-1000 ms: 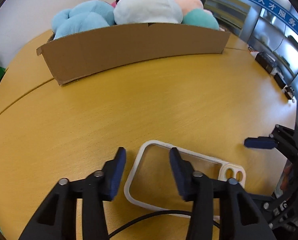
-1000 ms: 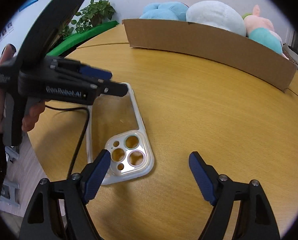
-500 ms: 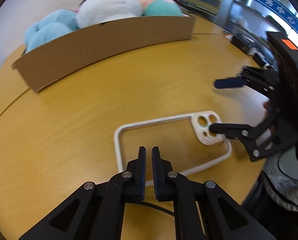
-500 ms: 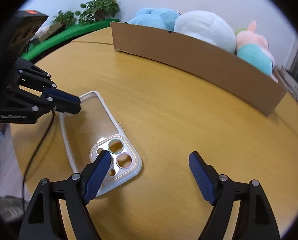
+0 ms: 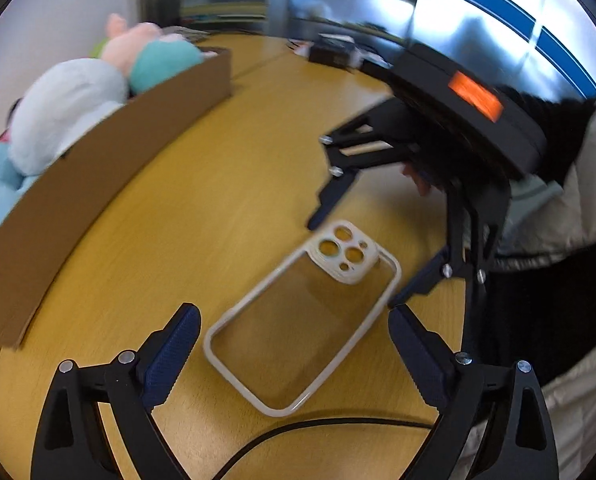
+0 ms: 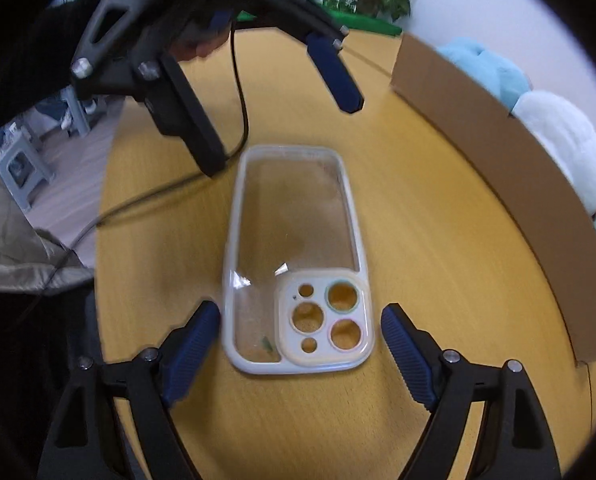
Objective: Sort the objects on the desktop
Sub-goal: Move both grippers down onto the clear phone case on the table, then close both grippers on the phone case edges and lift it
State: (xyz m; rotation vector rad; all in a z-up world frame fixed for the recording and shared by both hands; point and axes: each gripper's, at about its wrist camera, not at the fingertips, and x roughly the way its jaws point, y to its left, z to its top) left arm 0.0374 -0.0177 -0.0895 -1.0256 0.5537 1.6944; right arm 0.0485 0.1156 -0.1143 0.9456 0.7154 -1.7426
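The clear phone case point(image 6: 298, 256) lies flat mid-frame on the surface point(image 6: 417, 240), straddled untouched by the just-reopened left gripper point(image 5: 294, 354) and spread right gripper point(image 6: 299, 344); next comes closing one on its rim.

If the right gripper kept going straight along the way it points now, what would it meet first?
Most likely the clear phone case. Its camera-cutout end lies flat on the table between the right gripper's open jaws, touching neither pad. How far above the case the fingertips are is unclear.
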